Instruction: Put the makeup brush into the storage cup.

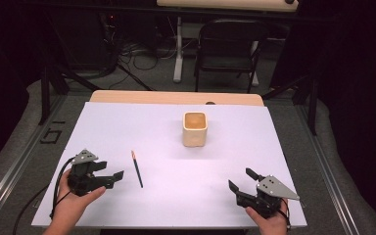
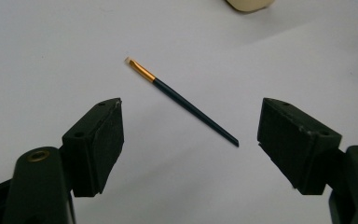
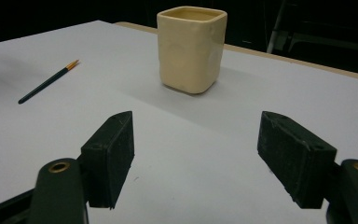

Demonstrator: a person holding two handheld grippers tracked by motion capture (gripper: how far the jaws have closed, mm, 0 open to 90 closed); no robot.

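Note:
A thin dark paintbrush (image 1: 137, 169) with a gold ferrule lies flat on the white sheet, left of centre. In the left gripper view the paintbrush (image 2: 182, 100) lies just beyond the wide-apart jaws. My left gripper (image 1: 113, 174) stands open a short way left of the brush, nothing between its pads. A cream square cup (image 1: 195, 129) stands upright mid-table. My right gripper (image 1: 241, 179) rests open near the front right; the cup (image 3: 191, 46) stands ahead of its jaws and the paintbrush (image 3: 47, 82) lies far to the left.
The white sheet (image 1: 254, 142) covers a wooden table (image 1: 176, 97). Behind the table stand a black folding chair (image 1: 227, 46), cables on the floor and a desk leg (image 1: 178, 49). Dark frame rails run along both sides.

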